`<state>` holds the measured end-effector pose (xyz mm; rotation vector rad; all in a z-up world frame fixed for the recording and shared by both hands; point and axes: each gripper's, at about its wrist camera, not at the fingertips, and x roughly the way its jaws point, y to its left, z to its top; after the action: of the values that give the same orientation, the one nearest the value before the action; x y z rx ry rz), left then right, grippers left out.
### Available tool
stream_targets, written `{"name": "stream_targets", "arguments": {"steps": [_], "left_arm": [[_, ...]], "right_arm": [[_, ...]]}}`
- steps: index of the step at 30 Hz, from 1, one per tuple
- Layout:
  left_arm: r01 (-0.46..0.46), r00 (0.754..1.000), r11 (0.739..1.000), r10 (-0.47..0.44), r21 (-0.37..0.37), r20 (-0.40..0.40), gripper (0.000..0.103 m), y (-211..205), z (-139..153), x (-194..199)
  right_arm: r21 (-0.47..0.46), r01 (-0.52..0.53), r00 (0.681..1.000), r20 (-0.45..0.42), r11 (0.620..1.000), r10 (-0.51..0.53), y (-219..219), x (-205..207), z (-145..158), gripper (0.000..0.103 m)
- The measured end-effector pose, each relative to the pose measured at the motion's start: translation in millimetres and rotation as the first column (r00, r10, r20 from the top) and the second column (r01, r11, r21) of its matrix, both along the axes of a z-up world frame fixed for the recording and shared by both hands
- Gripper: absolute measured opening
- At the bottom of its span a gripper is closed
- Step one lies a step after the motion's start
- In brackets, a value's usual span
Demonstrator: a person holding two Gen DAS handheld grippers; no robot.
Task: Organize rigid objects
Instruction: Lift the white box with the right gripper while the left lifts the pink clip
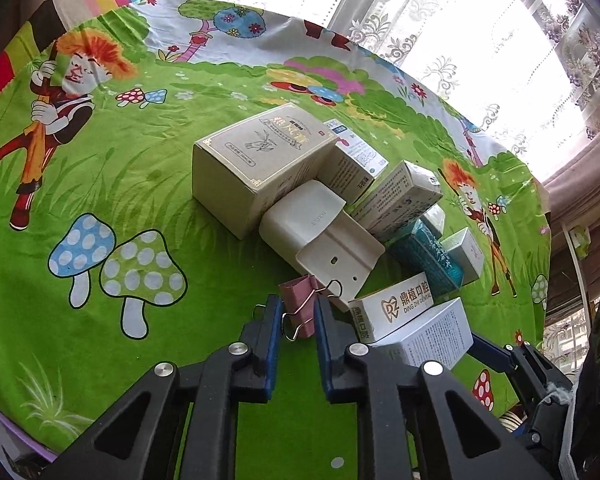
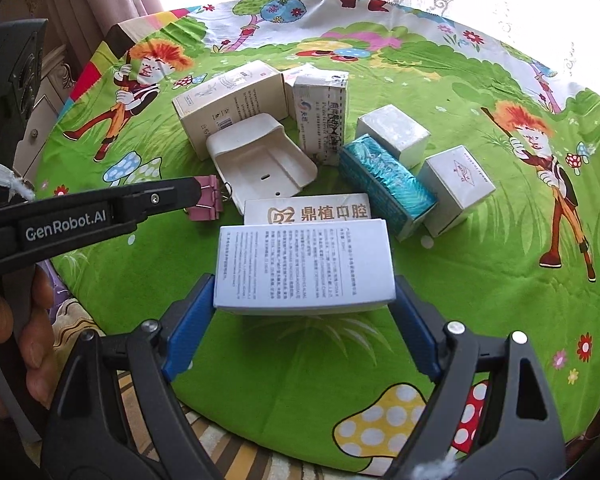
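Left tool [image 1: 297,312]: fingers clamped on the pink binder clip [image 1: 298,307], at the near-left edge of the box cluster. Right tool [image 2: 304,304]: fingers spread wide, touching both sides of the white text-printed box [image 2: 304,266] nearest on the green surface [image 2: 480,280].

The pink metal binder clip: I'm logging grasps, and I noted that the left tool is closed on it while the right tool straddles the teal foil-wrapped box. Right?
Not quite. The left tool is closed on the pink metal binder clip, but the right wrist view shows the right tool straddling the white printed cardboard box.
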<state>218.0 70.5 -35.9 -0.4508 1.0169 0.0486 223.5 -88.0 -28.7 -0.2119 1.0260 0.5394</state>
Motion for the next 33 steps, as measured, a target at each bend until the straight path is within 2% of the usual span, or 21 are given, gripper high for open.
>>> {"name": "stream_targets", "arguments": {"steps": [5,16,33], "left_arm": [[-0.006,1.000,1.000,0.006,-0.018,0.019,0.008,1.5,1.5,-4.5],[-0.067,0.996,0.990,0.073,-0.121,0.048,0.002,17.1,6.2,-28.9],[-0.106,0.988,0.985,0.120,-0.133,0.098,0.002,24.9,27.8,-60.3]], "right_arm": [[0.019,0.005,1.000,-0.012,1.000,-0.005,-3.3,1.7,-1.3,0.087],[0.055,-0.007,1.000,0.024,0.998,0.006,-8.7,-6.3,11.1,0.087],[0.066,-0.027,0.997,0.074,0.997,0.022,-7.7,-27.3,30.6,0.086]]}}
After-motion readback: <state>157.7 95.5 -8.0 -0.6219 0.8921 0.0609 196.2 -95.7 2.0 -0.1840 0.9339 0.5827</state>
